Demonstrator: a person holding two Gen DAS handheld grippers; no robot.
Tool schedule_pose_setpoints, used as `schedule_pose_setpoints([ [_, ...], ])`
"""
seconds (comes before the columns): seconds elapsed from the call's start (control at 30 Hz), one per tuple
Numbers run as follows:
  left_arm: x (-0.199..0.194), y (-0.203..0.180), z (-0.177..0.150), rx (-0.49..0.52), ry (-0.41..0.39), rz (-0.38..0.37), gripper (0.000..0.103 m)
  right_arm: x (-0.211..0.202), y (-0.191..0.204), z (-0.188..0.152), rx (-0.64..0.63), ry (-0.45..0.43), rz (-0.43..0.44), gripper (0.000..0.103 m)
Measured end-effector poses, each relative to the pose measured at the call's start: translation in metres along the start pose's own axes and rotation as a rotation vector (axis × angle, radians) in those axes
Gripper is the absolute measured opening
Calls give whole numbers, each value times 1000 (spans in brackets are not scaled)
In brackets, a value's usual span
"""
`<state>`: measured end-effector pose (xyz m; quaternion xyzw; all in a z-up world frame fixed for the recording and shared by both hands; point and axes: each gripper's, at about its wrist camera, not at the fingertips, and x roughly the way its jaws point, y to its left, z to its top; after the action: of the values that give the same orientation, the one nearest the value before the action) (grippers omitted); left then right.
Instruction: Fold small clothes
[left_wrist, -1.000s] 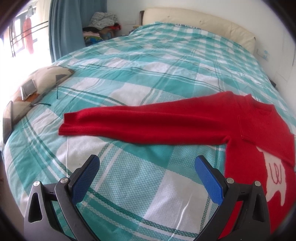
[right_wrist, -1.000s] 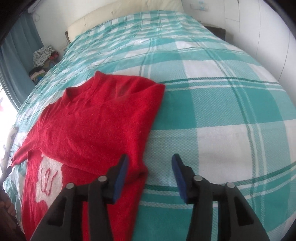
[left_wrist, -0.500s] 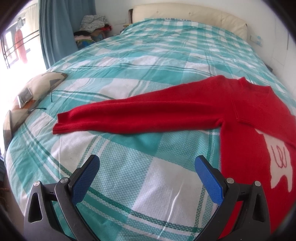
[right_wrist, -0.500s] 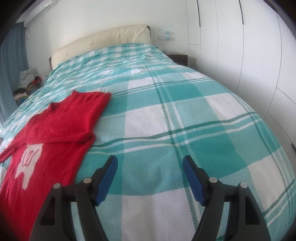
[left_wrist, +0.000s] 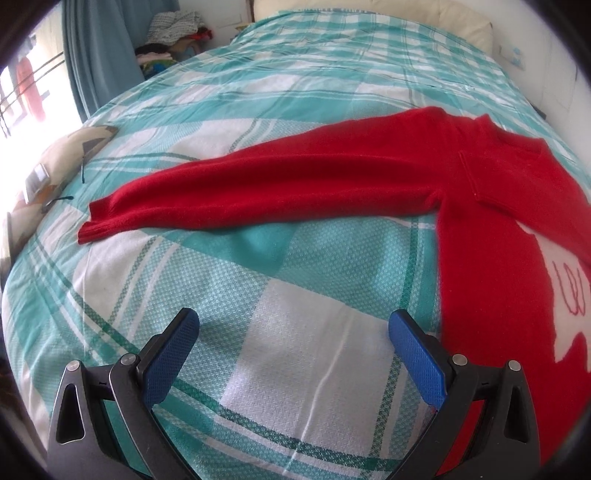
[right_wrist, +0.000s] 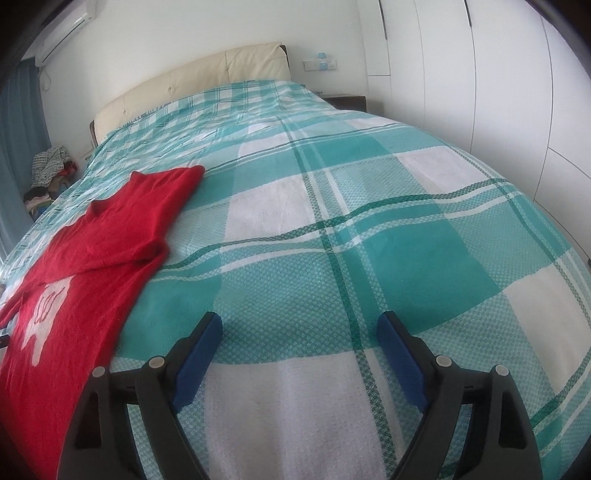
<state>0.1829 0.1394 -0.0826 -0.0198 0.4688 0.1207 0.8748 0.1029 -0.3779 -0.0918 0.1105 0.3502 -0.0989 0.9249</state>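
A red sweater (left_wrist: 491, 229) with a white animal patch lies flat on the bed. Its left sleeve (left_wrist: 258, 192) stretches out to the left, with the cuff at the far end. In the right wrist view the sweater (right_wrist: 85, 266) lies at the left, and its right sleeve is folded over the chest. My left gripper (left_wrist: 291, 332) is open and empty above the bedspread, below the outstretched sleeve. My right gripper (right_wrist: 299, 332) is open and empty over bare bedspread, to the right of the sweater.
The bed has a teal and white plaid bedspread (right_wrist: 369, 221) and a cream headboard (right_wrist: 192, 81). A patterned cushion (left_wrist: 55, 162) lies at the bed's left edge. A pile of clothes (left_wrist: 173, 33) sits by the blue curtain. White wardrobe doors (right_wrist: 498, 74) stand at the right.
My right gripper has let go of the sweater's right edge, opened wider and swung right over bare bedspread. My left gripper has drifted a little, still open.
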Motion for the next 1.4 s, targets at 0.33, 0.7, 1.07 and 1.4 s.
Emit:
schedule_pose_setpoints([
  [0.33, -2, 2, 1, -13, -1, -18, 103, 1, -1, 1, 7, 4, 11, 88],
  [0.7, -6, 6, 2, -34, -8, -23, 103, 1, -1, 1, 7, 4, 11, 88],
  [1.07, -7, 7, 2, -36, -11, -24, 103, 1, -1, 1, 7, 4, 11, 89],
  [1.4, -9, 7, 3, -36, -14, -24, 103, 1, -1, 1, 7, 5, 11, 89],
])
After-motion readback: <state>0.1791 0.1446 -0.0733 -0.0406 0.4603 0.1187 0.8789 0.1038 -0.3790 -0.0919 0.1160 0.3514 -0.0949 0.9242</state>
